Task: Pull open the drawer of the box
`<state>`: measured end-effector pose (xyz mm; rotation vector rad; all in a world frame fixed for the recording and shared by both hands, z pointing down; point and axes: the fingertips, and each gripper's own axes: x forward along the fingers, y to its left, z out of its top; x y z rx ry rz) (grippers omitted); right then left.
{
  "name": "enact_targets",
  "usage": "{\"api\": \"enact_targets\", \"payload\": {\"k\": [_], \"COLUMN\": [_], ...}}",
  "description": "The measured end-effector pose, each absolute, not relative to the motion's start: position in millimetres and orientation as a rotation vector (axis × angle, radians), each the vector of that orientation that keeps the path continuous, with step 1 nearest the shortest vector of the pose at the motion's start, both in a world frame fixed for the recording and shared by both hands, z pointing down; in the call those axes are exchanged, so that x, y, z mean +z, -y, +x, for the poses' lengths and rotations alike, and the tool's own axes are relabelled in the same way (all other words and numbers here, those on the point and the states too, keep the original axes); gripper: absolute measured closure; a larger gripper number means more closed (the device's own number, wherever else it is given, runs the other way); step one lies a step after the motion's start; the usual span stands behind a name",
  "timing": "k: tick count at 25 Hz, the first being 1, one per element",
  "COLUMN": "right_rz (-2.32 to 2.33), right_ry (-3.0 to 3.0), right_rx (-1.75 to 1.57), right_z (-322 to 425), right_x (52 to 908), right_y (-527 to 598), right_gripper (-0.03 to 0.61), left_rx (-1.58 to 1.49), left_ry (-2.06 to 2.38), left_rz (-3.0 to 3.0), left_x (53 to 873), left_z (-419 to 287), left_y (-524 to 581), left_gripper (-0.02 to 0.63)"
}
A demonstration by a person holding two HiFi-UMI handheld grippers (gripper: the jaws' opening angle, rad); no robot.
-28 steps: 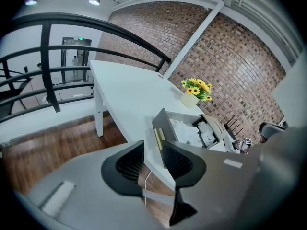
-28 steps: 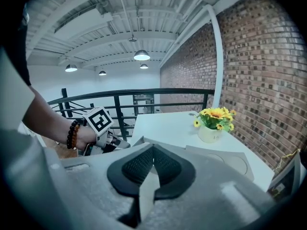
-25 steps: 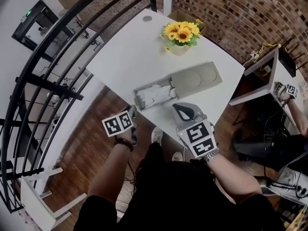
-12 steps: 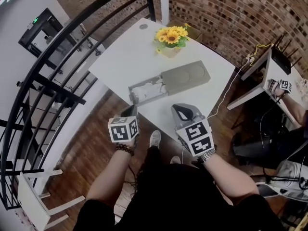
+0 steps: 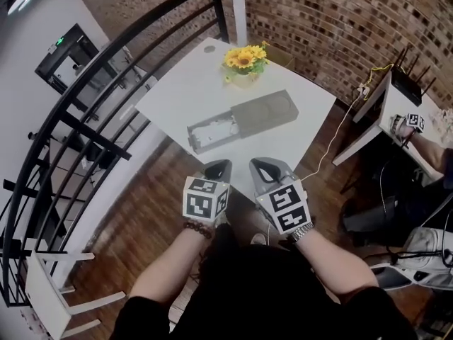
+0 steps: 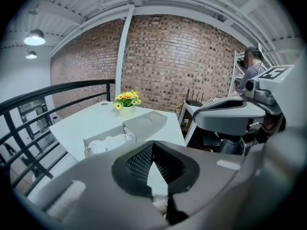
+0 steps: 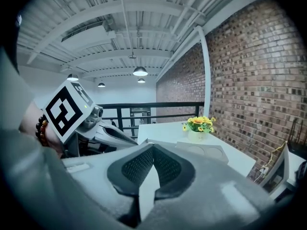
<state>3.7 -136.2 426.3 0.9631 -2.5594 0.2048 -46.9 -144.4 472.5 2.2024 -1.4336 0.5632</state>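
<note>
From above, we hold the left gripper (image 5: 216, 167) and right gripper (image 5: 267, 167) side by side off the table (image 5: 191, 91), well apart from the box (image 5: 265, 112); its drawer (image 5: 212, 133) stands pulled out. Left gripper view: our jaws are pressed together, empty, with the box ahead. Right gripper view: jaws likewise together on nothing.

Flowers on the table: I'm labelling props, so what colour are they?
Yellow; the flowers show best in the head view.
</note>
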Motion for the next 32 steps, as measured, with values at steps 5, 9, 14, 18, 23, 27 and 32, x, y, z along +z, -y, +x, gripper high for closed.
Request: {"api": "enact_targets", "payload": {"k": [5,9,14,18,23,27,32], "right_rz": [0.958,0.977,1.009,1.038,1.077,1.094,1.102], "right_ry": [2.576,2.585,2.579,2.564,2.546,2.54,2.538], "right_rx": [0.183,0.175,0.169,0.169,0.164,0.161,0.154], "right_z": [10.5,12.6,11.0,8.9,10.1,12.6,8.6], "right_x": [418.2,412.6,409.3,407.3,402.5,398.3,397.8], "right_y": [119.3,113.7,109.5,106.7,99.2,93.0,83.2], "right_gripper": [0.588,0.588,0.588,0.588,0.588,0.588,0.588], "left_rx": [0.583,0.601,0.621,0.63,0.627,0.63,0.632], "left_ry": [1.427,1.418,1.396,1.377,1.35,1.338,1.335], "left_rz": [2.259,2.29,2.327,2.351,2.379,2.395,2.407], "left_x": [456.1,449.2,446.3,444.0,440.1,436.9,436.5], "left_z": [-23.3,-14.8,-13.1,-15.5,-15.1,-12.6,-15.8], "left_y": [130.5,121.2,113.8,111.0,102.2,96.3,86.3], "left_gripper": [0.597,0.597,0.597,0.597,0.597,0.597,0.597]}}
